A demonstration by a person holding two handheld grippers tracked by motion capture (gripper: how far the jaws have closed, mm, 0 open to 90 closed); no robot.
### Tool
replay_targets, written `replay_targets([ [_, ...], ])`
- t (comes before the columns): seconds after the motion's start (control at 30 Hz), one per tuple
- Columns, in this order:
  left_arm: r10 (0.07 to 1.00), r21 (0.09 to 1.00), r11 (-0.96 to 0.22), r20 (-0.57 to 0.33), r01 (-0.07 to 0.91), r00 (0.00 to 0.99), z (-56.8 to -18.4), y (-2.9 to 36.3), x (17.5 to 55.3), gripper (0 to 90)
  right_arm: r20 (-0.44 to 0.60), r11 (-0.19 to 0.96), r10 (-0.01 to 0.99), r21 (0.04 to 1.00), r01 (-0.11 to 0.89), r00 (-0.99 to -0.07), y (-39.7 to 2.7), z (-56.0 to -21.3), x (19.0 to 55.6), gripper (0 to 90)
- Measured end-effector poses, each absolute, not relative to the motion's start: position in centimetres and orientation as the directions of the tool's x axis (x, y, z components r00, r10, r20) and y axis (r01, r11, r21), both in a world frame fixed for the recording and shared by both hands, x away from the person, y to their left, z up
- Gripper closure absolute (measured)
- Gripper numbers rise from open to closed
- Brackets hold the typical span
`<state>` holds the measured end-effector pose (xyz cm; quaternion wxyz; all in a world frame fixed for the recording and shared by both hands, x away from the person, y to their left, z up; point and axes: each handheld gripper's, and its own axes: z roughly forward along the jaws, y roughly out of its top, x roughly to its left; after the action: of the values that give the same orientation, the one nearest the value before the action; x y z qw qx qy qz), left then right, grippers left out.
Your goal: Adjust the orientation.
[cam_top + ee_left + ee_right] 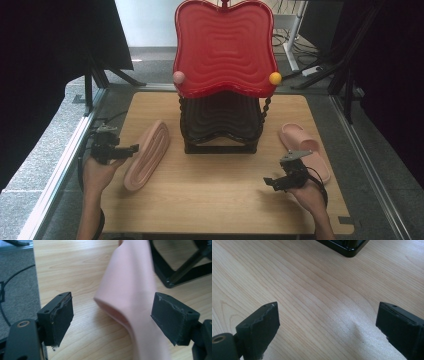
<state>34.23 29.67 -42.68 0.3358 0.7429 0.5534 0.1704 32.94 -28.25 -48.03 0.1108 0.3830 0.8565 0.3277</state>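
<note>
High view: red rack shelves bare, slippers on table.

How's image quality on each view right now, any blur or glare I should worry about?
High view: sharp on the table, dark at both sides. Left gripper view: the pink slipper between the open jaws is soft and out of focus. Right gripper view: wood grain crisp, with a pale glare patch between the jaws.

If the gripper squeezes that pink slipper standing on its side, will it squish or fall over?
The pink slipper looks like soft foam, so it would probably squish a little between the left gripper jaws, which are open around it. It balances on its narrow edge, so a nudge would likely tip it flat. It looks light and probably easy to lift.
</note>
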Motion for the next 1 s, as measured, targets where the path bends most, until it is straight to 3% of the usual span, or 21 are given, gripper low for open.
replay_targets([
  [0.4, 0.892, 0.685, -0.105, -0.255, 0.721, 0.372, -44.1, 29.5, 34.5, 19.8, 0.061, 0.499, 0.727, 0.638, 0.587, -0.684, -28.1, -48.2, 33.0, 6.7],
  [0.63, 0.829, 0.693, -0.105, -0.335, 0.713, 0.448, -44.1, 28.6, 34.6, 35.7, 0.063, 0.502, 0.725, 0.635, 0.588, -0.686, -28.1, -48.2, 33.0, 6.9],
  [0.8, 0.850, 0.698, -0.111, -0.303, 0.707, 0.432, -43.9, 28.1, 34.9, 47.1, 0.063, 0.501, 0.726, 0.633, 0.590, -0.685, -28.1, -48.3, 33.0, 7.2],
  [1.0, 0.801, 0.678, -0.099, -0.380, 0.729, 0.462, -44.3, 27.6, 35.4, 47.6, 0.062, 0.502, 0.727, 0.631, 0.592, -0.684, -28.1, -48.4, 33.0, 7.6],
])
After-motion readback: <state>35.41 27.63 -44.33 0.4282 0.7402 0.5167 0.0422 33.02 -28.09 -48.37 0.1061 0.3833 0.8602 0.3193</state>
